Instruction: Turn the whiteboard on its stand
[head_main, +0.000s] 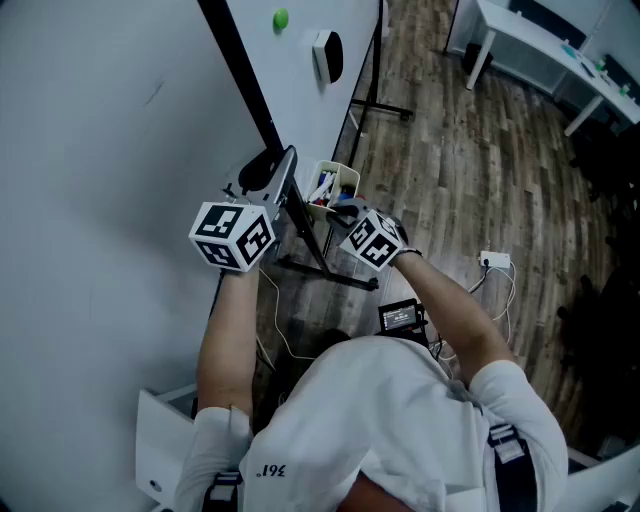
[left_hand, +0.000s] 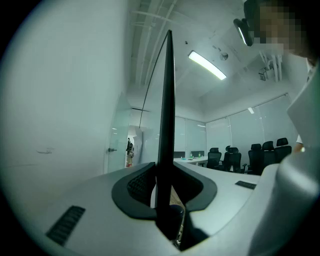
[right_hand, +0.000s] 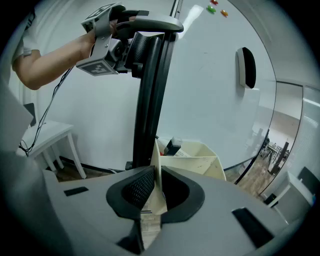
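Gripping looks done and the turn not yet begun. Head view: the left tool (head_main: 283, 178) clamps the upright whiteboard (head_main: 120, 120) by its black frame (head_main: 243, 80), and the right tool (head_main: 342, 208) is at the marker tray (head_main: 338, 178) beside it. Left gripper view: the frame edge is pinched between the jaws. Right gripper view: the jaws are closed on the tray's cream wall. Next, both hands should swing together, steadily.
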